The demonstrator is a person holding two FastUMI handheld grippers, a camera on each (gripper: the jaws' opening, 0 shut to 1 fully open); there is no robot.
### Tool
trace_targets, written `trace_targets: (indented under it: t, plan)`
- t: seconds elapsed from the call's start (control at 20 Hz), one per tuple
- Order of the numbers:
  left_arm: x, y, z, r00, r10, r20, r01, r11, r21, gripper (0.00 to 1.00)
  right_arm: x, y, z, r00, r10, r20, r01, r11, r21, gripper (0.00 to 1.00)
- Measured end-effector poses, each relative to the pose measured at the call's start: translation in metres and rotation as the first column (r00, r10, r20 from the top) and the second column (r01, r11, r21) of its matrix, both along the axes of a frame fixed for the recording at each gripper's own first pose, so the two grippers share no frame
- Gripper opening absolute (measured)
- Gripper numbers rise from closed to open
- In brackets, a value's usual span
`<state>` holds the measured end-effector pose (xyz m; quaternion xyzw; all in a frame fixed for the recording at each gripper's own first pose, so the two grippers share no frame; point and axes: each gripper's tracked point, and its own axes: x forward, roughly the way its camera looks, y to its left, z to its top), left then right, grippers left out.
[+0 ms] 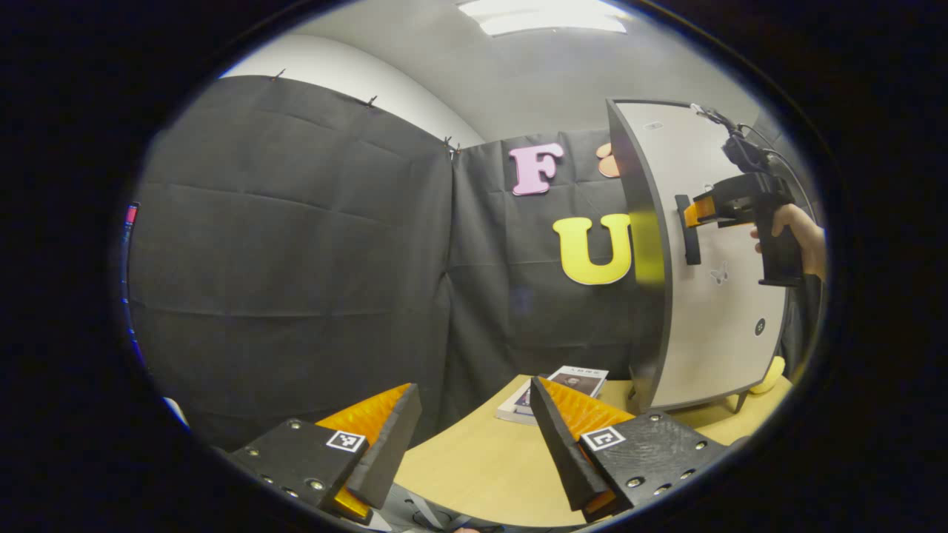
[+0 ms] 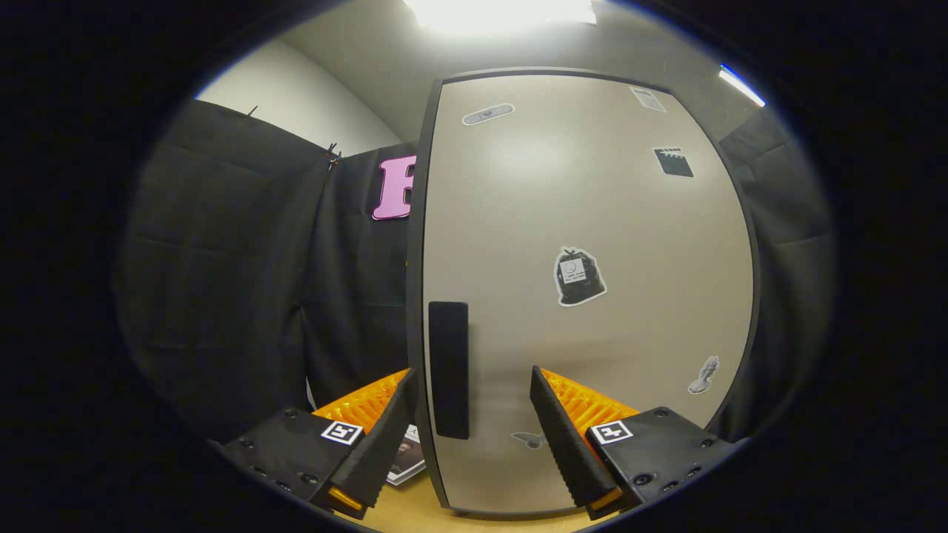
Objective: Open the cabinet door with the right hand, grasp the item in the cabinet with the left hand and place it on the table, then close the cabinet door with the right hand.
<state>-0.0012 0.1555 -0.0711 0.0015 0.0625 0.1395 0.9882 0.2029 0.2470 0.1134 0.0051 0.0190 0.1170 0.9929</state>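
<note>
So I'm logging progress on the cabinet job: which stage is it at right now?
It appears to be at the very start or the very end. The cabinet door looks shut, and the right gripper is open around its handle, not clamped. The left gripper is open and empty above the table. A book lies there; whether it is the item from the cabinet cannot be told.

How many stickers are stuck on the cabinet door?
6 on the cabinet door: two along the top, one below the right-hand top one, one in the middle, one at lower right, one near the bottom between the fingers. Others may be hidden.
</note>
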Motion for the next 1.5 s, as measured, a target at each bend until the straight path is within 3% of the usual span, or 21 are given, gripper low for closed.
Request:
trace_targets:
  t: [0.2,0.25,0.3,0.4,0.55,0.6,0.65,0.75,0.8,0.95,1.5]
  plan:
    - [-0.002,0.014,-0.005,1.0,0.019,-0.008,-0.02,1.0,-0.012,0.89,0.016,0.014,-0.006,1.0,-0.015,-0.014,0.015,1.0,-0.028,0.95]
    - [-0.003,0.019,-0.006,1.0,0.028,-0.007,-0.029,1.0,-0.013,0.89,0.019,0.017,-0.008,1.0,-0.017,-0.021,0.017,0.999,-0.032,0.81]
    - [-0.004,0.023,-0.006,0.999,0.037,-0.003,-0.037,0.999,-0.014,0.9,0.021,0.021,-0.011,0.999,-0.017,-0.037,0.016,0.999,-0.037,0.77]
    - [-0.005,0.031,-0.004,0.999,0.051,0.007,-0.051,0.998,-0.021,0.9,0.03,0.024,-0.017,0.998,-0.022,-0.06,0.019,0.999,-0.048,0.8]
    - [-0.004,0.038,-0.008,0.998,0.064,0.001,-0.063,0.997,-0.031,0.9,0.039,0.02,-0.021,0.996,-0.06,-0.073,0.056,0.997,-0.055,0.44]
    - [-0.005,0.04,-0.008,0.998,0.069,0.002,-0.069,0.997,-0.029,0.9,0.037,0.021,-0.02,0.995,-0.066,-0.077,0.063,0.997,-0.034,0.43]
    - [-0.005,0.042,-0.006,0.997,0.072,0.006,-0.072,0.997,-0.027,0.9,0.039,0.022,-0.022,0.994,-0.067,-0.086,0.064,0.997,-0.034,0.34]
    - [-0.005,0.043,-0.003,0.997,0.07,0.014,-0.07,0.997,-0.025,0.9,0.036,0.02,-0.021,0.992,-0.078,-0.095,0.076,0.997,-0.032,0.29]
    - [-0.005,0.043,-0.001,0.998,0.065,0.02,-0.065,0.998,-0.025,0.9,0.037,0.02,-0.021,0.993,-0.072,-0.096,0.069,0.997,-0.04,0.17]
    - [-0.003,0.04,0.003,0.998,0.052,0.03,-0.051,0.998,-0.028,0.9,0.033,0.02,-0.02,0.993,-0.04,-0.11,0.036,0.999,-0.031,0.08]
    - [0.009,-0.006,0.014,0.996,-0.063,0.059,0.066,0.997,-0.036,0.9,-0.018,0.016,-0.006,0.986,0.082,-0.145,-0.082,0.997,0.006,0.11]
